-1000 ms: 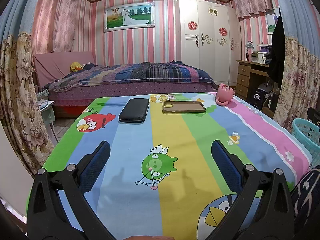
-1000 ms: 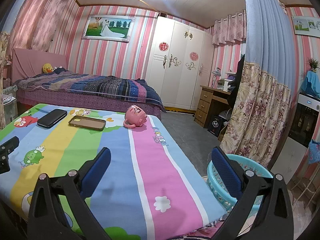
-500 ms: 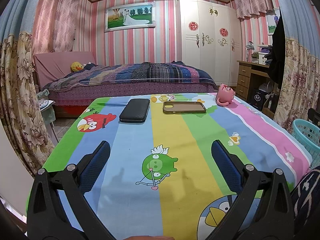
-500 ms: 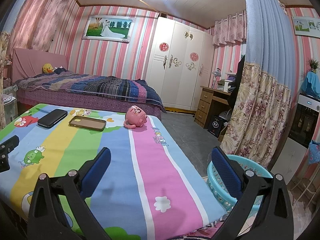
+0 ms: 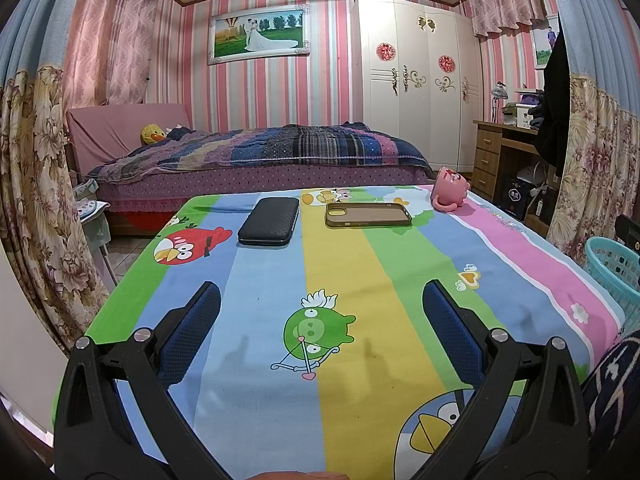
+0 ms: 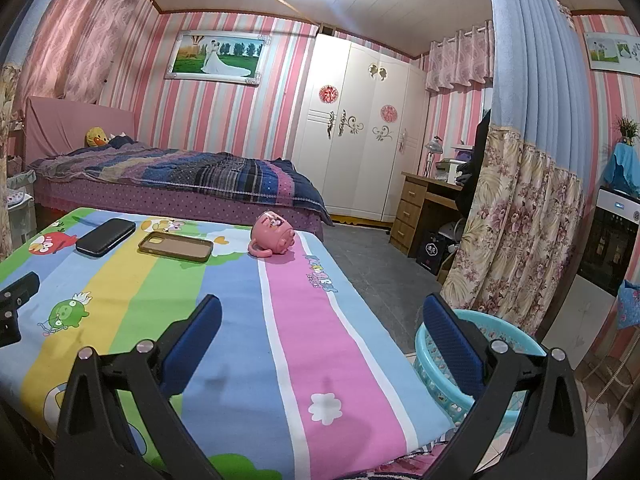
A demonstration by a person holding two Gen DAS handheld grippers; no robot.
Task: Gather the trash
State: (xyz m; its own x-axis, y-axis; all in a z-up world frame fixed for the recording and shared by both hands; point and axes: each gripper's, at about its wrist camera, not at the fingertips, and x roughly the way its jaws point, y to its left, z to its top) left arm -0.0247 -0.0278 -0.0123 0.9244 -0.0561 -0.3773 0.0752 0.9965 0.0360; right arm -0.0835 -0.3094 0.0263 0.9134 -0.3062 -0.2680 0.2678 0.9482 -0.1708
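Observation:
A pink mug (image 5: 450,194) (image 6: 272,239) lies on its side at the far right of the cartoon tablecloth (image 5: 340,272). A brown phone case (image 5: 368,215) (image 6: 176,246) and a black wallet-like case (image 5: 270,227) (image 6: 105,237) lie flat at the far side. A turquoise basket (image 6: 496,364) (image 5: 614,276) stands on the floor to the right of the table. My left gripper (image 5: 320,320) is open and empty above the near table. My right gripper (image 6: 320,328) is open and empty above the table's right edge.
A bed (image 5: 260,160) with a plaid blanket stands behind the table. A white wardrobe (image 6: 360,132) and a wooden desk (image 6: 424,208) are at the back right. Floral curtains (image 6: 516,232) (image 5: 32,200) hang on both sides. The left gripper's finger (image 6: 16,300) shows in the right wrist view.

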